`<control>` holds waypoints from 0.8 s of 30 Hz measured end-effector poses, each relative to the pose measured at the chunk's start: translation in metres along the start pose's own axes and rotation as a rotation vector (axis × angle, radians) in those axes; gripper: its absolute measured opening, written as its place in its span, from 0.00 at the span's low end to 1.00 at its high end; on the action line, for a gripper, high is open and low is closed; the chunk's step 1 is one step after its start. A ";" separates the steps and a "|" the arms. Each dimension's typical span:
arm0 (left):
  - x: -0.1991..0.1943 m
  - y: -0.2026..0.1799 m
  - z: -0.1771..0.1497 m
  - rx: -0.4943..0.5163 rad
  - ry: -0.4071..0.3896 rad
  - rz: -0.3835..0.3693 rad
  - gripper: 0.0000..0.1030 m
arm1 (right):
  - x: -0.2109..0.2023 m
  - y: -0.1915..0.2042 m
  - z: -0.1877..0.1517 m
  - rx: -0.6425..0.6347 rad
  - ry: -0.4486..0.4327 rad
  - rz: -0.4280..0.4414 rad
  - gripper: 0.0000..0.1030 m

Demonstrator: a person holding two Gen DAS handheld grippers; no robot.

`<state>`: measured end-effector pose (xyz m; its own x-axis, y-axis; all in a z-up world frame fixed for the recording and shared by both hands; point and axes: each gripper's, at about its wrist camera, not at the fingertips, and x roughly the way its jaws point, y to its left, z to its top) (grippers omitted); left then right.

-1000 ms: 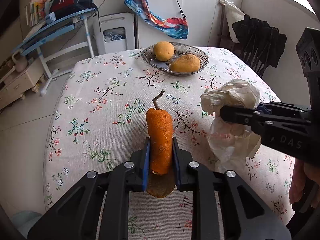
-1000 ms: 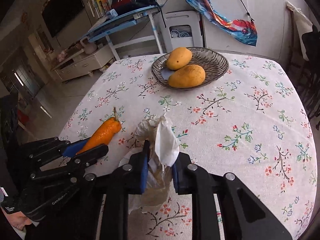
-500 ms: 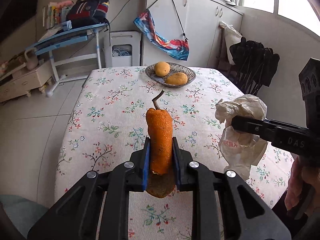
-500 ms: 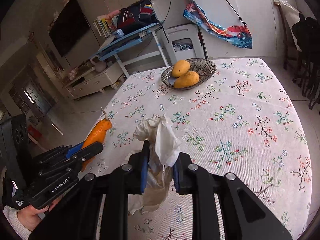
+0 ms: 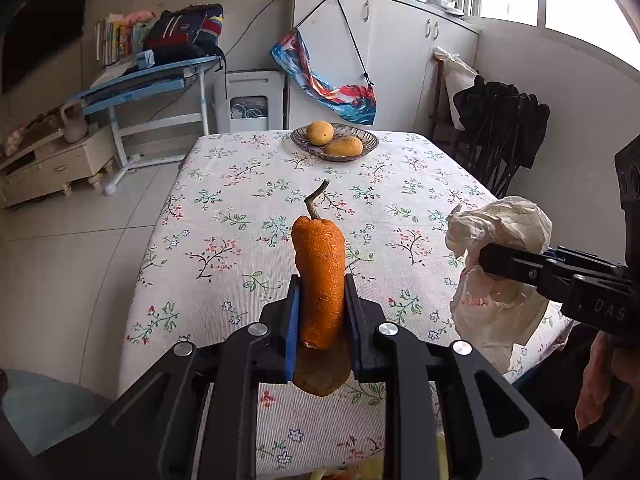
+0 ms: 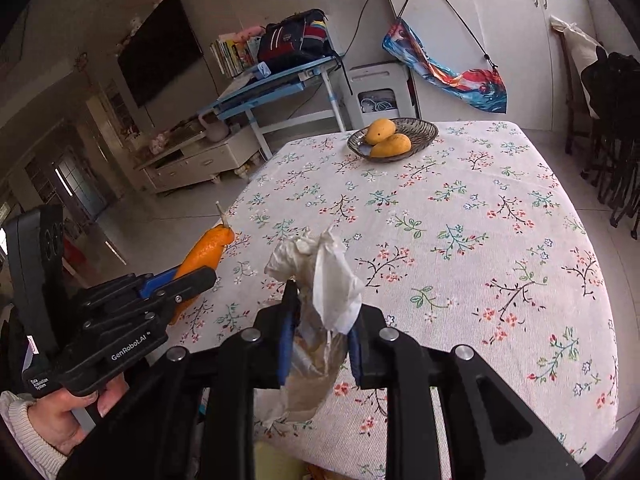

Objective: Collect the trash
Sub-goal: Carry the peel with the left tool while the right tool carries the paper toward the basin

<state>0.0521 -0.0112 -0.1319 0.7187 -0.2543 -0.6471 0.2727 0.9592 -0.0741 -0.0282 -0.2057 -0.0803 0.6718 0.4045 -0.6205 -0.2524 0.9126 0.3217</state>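
Observation:
My left gripper (image 5: 322, 312) is shut on a wrinkled orange fruit with a curved stem (image 5: 319, 276), held upright above the near end of the floral tablecloth (image 5: 240, 216). My right gripper (image 6: 322, 320) is shut on a crumpled wad of white and brownish tissue paper (image 6: 320, 276), which hangs down between the blue pads. In the left wrist view the tissue (image 5: 500, 264) and the right gripper (image 5: 486, 258) show at the right edge. In the right wrist view the orange fruit (image 6: 206, 252) and the left gripper (image 6: 200, 276) show at the left, with a hand below.
A glass bowl (image 5: 368, 142) with two mangoes (image 5: 320, 133) stands at the table's far end. Dark chairs (image 5: 504, 136) line the right side. A blue desk (image 5: 152, 88) and a low cabinet (image 5: 52, 164) stand beyond the table on the left.
Both grippers have pulled back from the table and risen a little, each keeping its load. The bowl looks farther away, and more of the tablecloth and floor shows.

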 end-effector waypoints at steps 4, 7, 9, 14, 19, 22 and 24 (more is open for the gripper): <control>-0.010 -0.003 -0.006 0.006 -0.009 -0.002 0.19 | -0.009 0.003 -0.005 -0.001 -0.026 -0.003 0.23; -0.018 -0.004 -0.011 0.008 -0.014 -0.004 0.19 | -0.014 0.006 -0.010 -0.005 -0.033 -0.008 0.24; -0.022 -0.004 -0.015 0.010 -0.017 -0.006 0.19 | -0.017 0.008 -0.014 -0.009 -0.035 -0.010 0.24; -0.032 -0.005 -0.019 0.010 -0.030 -0.010 0.19 | -0.024 0.010 -0.020 -0.010 -0.048 -0.016 0.24; -0.042 -0.008 -0.026 0.014 -0.040 -0.020 0.19 | -0.028 0.005 -0.020 0.002 -0.061 -0.025 0.25; -0.047 -0.009 -0.028 0.020 -0.046 -0.025 0.19 | -0.031 0.005 -0.024 0.005 -0.063 -0.029 0.25; -0.050 -0.010 -0.031 0.021 -0.048 -0.028 0.19 | -0.033 0.006 -0.026 0.007 -0.065 -0.031 0.25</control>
<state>-0.0063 -0.0041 -0.1219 0.7404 -0.2867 -0.6079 0.3061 0.9491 -0.0747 -0.0698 -0.2115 -0.0763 0.7233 0.3714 -0.5821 -0.2264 0.9240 0.3082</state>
